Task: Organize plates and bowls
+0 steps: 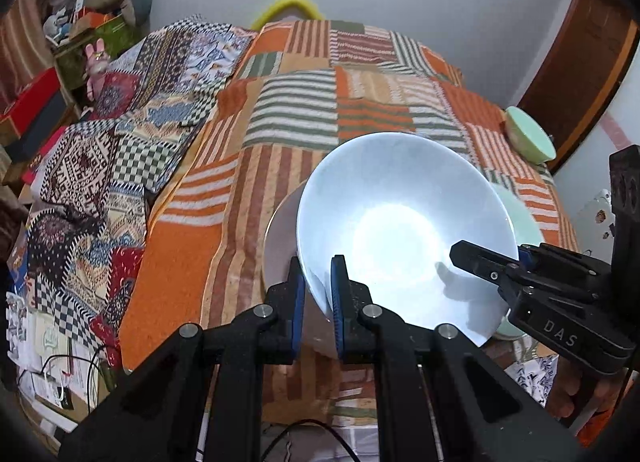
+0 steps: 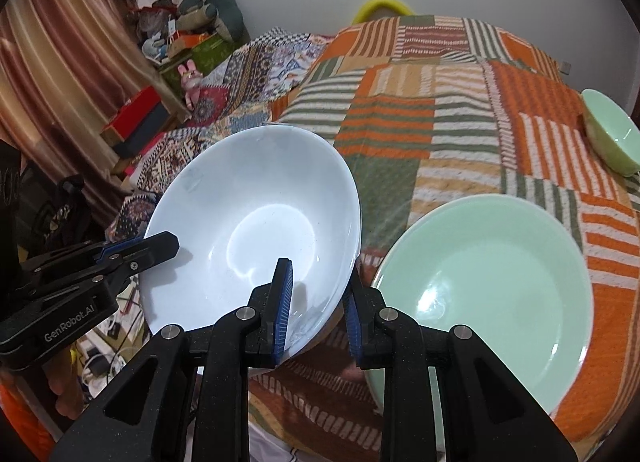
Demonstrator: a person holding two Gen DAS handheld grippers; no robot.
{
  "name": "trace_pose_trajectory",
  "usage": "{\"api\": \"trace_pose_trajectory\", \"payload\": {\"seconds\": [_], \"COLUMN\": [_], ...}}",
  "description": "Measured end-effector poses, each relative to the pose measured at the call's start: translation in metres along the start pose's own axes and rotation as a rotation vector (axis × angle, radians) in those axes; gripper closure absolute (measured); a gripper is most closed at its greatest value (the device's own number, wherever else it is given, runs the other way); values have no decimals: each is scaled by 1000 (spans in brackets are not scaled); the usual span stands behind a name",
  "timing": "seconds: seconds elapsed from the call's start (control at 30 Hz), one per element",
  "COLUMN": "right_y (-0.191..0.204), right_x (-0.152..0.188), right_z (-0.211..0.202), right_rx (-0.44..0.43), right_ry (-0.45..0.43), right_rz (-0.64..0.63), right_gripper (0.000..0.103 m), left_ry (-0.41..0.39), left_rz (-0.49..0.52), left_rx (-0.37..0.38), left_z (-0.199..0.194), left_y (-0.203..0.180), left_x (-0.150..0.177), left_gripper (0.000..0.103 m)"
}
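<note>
Right wrist view: the right tool (image 2: 316,302) clamps the near rim of the white bowl (image 2: 256,230), and the left tool (image 1: 318,294) grips the opposite rim, so the tilted bowl hangs between both above the bed (image 2: 400,134). The green plate (image 2: 492,290) lies just right of the right tool, which is nearer; a green bowl (image 2: 612,138) sits farther off.

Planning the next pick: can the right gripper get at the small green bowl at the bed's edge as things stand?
Probably not yet. The right gripper is shut on the white bowl's rim, shared with the left gripper. The path over the blanket to the small green bowl looks free once it lets go.
</note>
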State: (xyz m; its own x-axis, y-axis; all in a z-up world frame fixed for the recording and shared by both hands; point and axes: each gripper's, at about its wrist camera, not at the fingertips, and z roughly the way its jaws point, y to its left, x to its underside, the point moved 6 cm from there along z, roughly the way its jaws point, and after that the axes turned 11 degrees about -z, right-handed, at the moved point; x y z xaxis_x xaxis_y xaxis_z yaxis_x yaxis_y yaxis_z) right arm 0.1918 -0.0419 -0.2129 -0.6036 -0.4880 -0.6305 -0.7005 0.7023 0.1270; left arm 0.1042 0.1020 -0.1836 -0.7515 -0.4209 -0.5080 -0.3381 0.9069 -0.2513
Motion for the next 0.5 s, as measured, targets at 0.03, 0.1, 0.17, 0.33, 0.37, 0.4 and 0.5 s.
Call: {"api": "trace_pose_trajectory", "payload": {"seconds": [0.03, 0.1, 0.17, 0.33, 0.37, 0.4, 0.5], "right_y": [3, 6, 8, 11, 12, 12, 13], "right_x": [1, 2, 4, 8, 9, 9, 10], "right_z": [2, 7, 11, 18, 20, 21, 26], "right_rx": [0, 1, 4, 7, 7, 7, 5], "right_ry": [6, 17, 29, 55, 60, 64, 77], "right_rz": [-2, -5, -11, -21, -23, -24, -30], "right_gripper": [81, 81, 80, 80, 80, 80, 80], "left_ry": [6, 20, 33, 59, 62, 66, 79], "left_rz": [-3, -13, -20, -37, -38, -40, -47], "left_rx": [-3, -8, -10, -21, -22, -24, -27], "left_z": [3, 8, 13, 24, 25, 26, 31], "left_y": [2, 6, 10, 17, 18, 19, 23], "left_x": [1, 5, 7, 11, 12, 13, 14], "left_gripper": [92, 92, 92, 92, 92, 92, 92]}}
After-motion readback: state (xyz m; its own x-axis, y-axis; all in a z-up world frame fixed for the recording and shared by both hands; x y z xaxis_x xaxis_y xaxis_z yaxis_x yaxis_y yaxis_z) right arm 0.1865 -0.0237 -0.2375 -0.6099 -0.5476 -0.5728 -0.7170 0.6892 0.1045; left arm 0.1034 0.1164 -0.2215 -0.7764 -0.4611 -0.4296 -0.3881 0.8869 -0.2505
